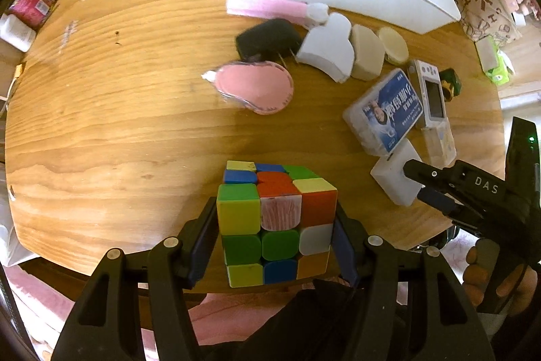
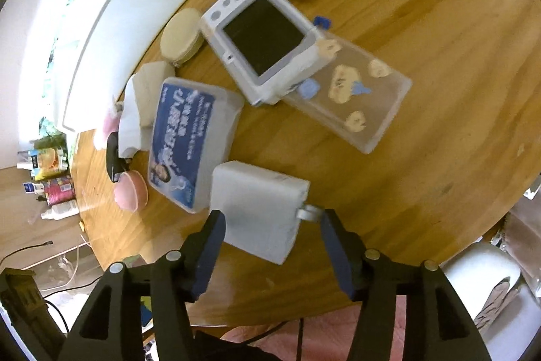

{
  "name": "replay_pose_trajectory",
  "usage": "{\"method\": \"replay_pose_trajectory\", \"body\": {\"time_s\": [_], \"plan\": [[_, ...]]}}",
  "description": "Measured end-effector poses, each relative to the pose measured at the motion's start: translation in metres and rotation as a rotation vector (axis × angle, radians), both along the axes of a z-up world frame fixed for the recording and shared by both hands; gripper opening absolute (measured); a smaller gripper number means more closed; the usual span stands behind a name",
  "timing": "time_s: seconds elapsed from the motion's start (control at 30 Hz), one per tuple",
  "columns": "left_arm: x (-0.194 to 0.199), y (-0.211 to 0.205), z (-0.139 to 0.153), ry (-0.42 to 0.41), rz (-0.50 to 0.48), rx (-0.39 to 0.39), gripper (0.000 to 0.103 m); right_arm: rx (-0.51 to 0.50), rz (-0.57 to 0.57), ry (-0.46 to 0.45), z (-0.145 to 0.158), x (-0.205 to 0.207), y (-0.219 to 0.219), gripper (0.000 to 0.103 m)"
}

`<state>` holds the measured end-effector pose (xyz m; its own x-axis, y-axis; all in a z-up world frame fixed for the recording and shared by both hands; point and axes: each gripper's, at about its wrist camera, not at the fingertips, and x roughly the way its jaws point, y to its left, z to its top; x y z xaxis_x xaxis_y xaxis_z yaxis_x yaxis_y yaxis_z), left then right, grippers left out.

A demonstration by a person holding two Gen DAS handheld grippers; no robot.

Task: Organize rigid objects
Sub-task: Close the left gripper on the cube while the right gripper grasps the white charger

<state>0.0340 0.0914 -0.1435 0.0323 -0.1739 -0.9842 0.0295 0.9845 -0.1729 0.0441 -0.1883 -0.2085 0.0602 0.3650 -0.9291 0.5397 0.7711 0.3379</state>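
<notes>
Left wrist view: my left fingers (image 1: 275, 234) clamp a scrambled puzzle cube (image 1: 275, 220) by its two sides, lifted above the wooden counter (image 1: 118, 124); beyond lie a pink pouch (image 1: 255, 88) and a black plug (image 1: 267, 38). My right fingers (image 1: 419, 183) reach in from the right. Right wrist view: my right fingers (image 2: 272, 237) stand apart astride a white charger block (image 2: 258, 208) resting on the counter, only the left pad near its edge. Just behind it lies a blue-labelled box (image 2: 189, 141).

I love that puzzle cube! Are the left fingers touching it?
Touching. The left wrist view shows both blue fingers pressed against the cube's sides, lifting it above the table.
</notes>
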Motion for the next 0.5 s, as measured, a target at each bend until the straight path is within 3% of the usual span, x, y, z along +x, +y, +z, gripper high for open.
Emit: {"method": "replay_pose_trajectory", "body": {"time_s": [0.5], "plan": [[0.010, 0.011, 0.002, -0.028, 0.067, -0.001, 0.065, -0.146, 0.088, 0.070, -0.006, 0.025, 0.036, 0.080]]}}
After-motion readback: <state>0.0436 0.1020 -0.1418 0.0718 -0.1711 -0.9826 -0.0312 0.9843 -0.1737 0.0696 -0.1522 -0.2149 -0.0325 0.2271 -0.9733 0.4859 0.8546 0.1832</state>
